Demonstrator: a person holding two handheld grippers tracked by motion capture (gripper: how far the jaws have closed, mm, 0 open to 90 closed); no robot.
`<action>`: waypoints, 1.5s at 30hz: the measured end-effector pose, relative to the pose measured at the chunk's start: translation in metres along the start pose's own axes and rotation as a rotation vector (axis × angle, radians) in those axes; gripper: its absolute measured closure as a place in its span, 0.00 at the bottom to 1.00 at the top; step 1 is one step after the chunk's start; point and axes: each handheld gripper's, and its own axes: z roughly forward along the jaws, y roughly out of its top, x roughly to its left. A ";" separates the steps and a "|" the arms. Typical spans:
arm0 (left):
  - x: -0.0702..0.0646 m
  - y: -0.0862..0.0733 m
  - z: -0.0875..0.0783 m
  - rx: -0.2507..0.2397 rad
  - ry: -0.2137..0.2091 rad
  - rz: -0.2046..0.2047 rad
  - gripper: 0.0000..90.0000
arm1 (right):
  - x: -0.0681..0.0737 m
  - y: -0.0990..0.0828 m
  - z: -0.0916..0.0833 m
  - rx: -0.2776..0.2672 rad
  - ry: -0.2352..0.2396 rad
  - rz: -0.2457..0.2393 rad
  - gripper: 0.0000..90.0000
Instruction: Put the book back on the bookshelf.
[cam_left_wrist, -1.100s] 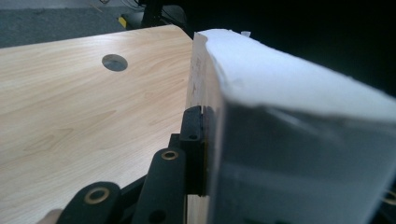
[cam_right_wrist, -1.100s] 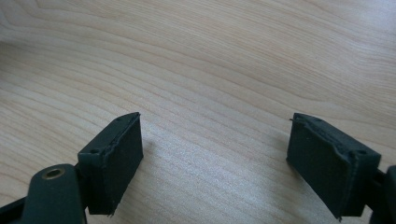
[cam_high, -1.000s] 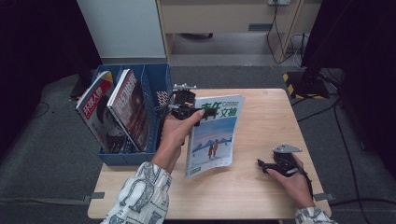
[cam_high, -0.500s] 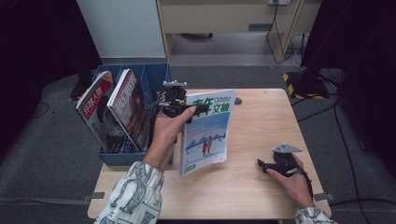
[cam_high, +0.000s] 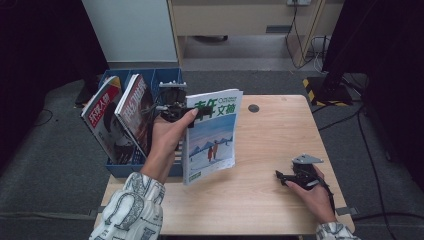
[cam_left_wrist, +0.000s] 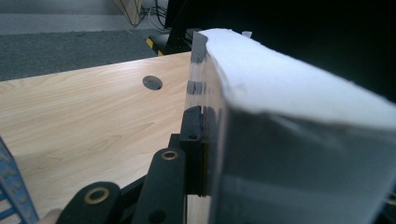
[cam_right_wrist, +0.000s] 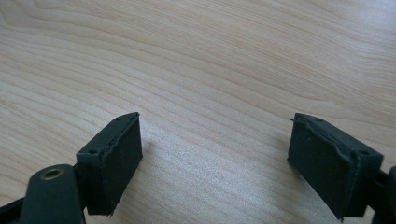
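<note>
A magazine (cam_high: 211, 135) with a snowy cover and green lettering hangs nearly upright above the table's left part. My left gripper (cam_high: 196, 113) is shut on its top edge, next to the blue bin. In the left gripper view the magazine's white page block (cam_left_wrist: 289, 140) presses against the black jaw pad (cam_left_wrist: 192, 140). My right gripper (cam_high: 281, 175) rests low on the wooden table (cam_high: 270, 130) at the front right. Its jaws (cam_right_wrist: 215, 161) stand open with only bare wood between them.
A blue slotted bin (cam_high: 150, 80) stands off the table's left edge and holds two upright magazines (cam_high: 122, 117). A round cable hole (cam_high: 254, 108) lies near the table's far edge. Cables and dark equipment line the floor at the right.
My left hand has lifted the magazine off the table and swung it left toward the blue bin, tilting it upright. The right hand has stayed put.
</note>
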 end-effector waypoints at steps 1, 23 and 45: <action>0.001 0.000 -0.002 -0.005 0.003 -0.003 0.81 | 0.000 0.000 0.000 0.000 0.000 0.000 0.20; 0.020 0.013 -0.060 -0.070 0.069 -0.019 0.81 | 0.001 -0.001 -0.001 -0.001 -0.004 0.007 0.19; 0.048 0.012 -0.120 -0.126 0.148 -0.069 0.81 | 0.001 -0.002 -0.002 -0.001 -0.005 0.007 0.19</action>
